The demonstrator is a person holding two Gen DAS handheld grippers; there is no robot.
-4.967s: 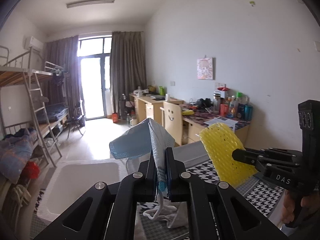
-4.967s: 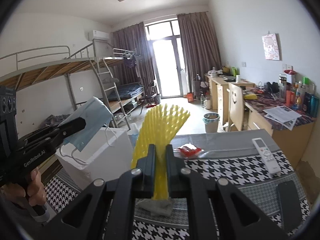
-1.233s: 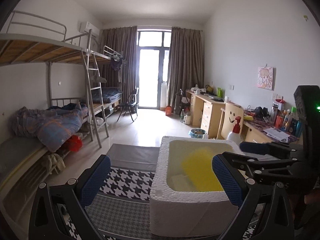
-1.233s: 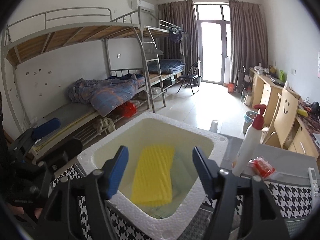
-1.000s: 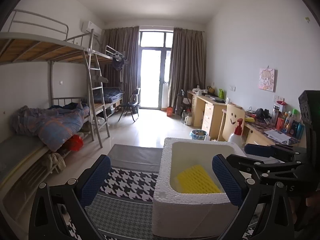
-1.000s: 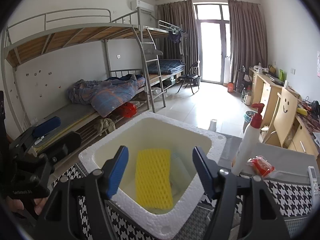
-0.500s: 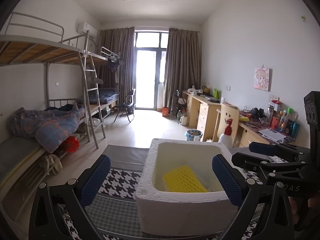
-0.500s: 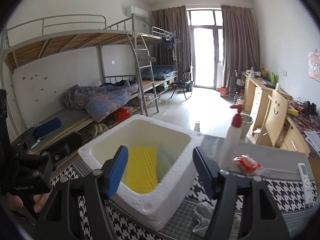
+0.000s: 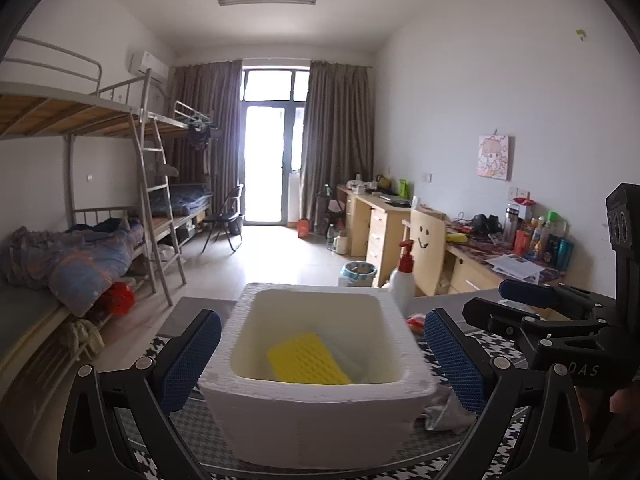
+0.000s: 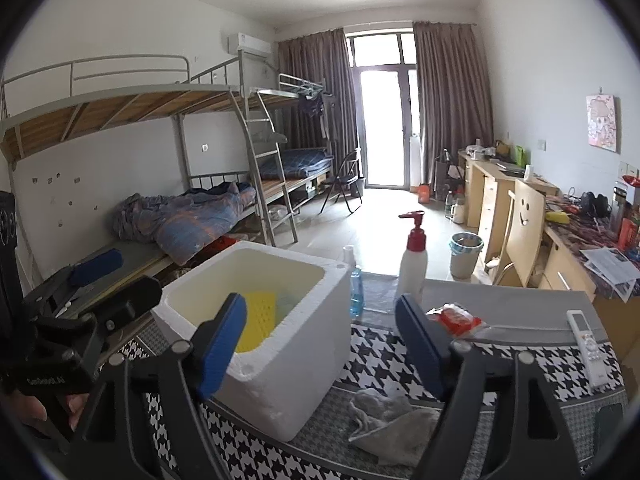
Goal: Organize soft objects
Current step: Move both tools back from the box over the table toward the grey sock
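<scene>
Both the left gripper [image 9: 322,354] and the right gripper [image 10: 320,344] are seen spread wide, the right one's jaws having just been opening, nothing between them. The grey cloth [image 10: 390,426] beside the foam box [image 10: 280,364] is best pinched at a raised fold.

**A:** Item, left gripper [image 9: 322,354]?
**B:** Black angular frame, silver screws at the joints, blue textured pads [image 9: 191,359]; white lettering on the body, partly hidden.

**A:** Item, right gripper [image 10: 320,346]?
**B:** Same black frame, silver screws, blue pads [image 10: 219,345]; white letters "DAS" on the side.
</scene>
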